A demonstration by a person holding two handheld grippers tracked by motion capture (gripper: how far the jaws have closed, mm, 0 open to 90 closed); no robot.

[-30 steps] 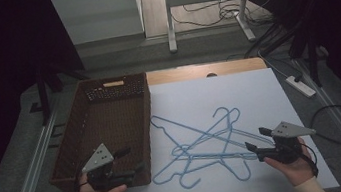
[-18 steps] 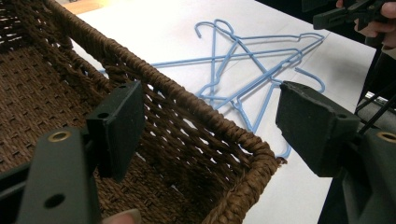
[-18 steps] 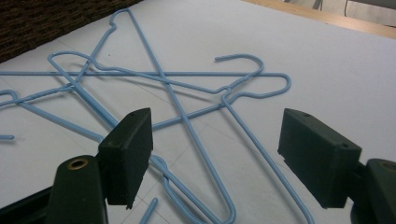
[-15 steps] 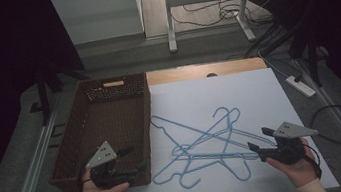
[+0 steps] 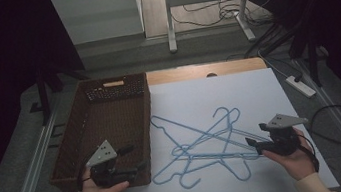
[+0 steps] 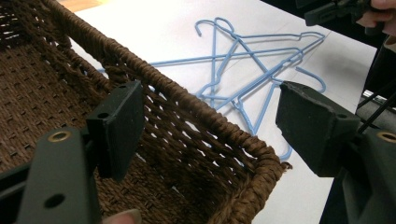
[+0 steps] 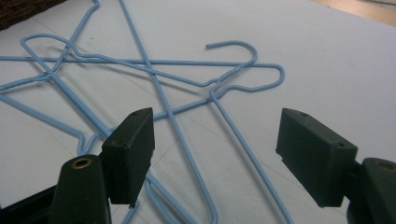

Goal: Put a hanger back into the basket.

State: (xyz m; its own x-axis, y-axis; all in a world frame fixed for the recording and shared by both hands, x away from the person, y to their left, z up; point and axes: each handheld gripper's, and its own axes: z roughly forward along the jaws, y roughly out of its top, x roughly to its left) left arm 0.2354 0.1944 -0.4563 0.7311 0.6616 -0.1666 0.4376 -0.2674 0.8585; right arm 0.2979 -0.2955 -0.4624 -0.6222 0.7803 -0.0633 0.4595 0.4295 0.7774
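1. Blue wire hangers (image 5: 206,146) lay tangled on white sheet (image 5: 238,91), beside wicker basket (image 5: 106,120).
2. L gripper (image 5: 134,158) jaws wide over basket corner.
3. R gripper (image 5: 255,145) jaws wide at hangers' edge.

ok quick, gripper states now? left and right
Left gripper: open, holding nothing, jaws astride the near rim of the wicker basket.
Right gripper: open, holding nothing, jaws just above the blue hangers.

My left gripper (image 6: 210,126): jaws spread wide, straddling the basket's near corner.
Wicker basket (image 6: 196,116): brown, rim running between my jaws.
Blue hangers (image 6: 247,60): tangled on white table (image 6: 154,28) beyond.
Right gripper (image 6: 336,10): far top corner.
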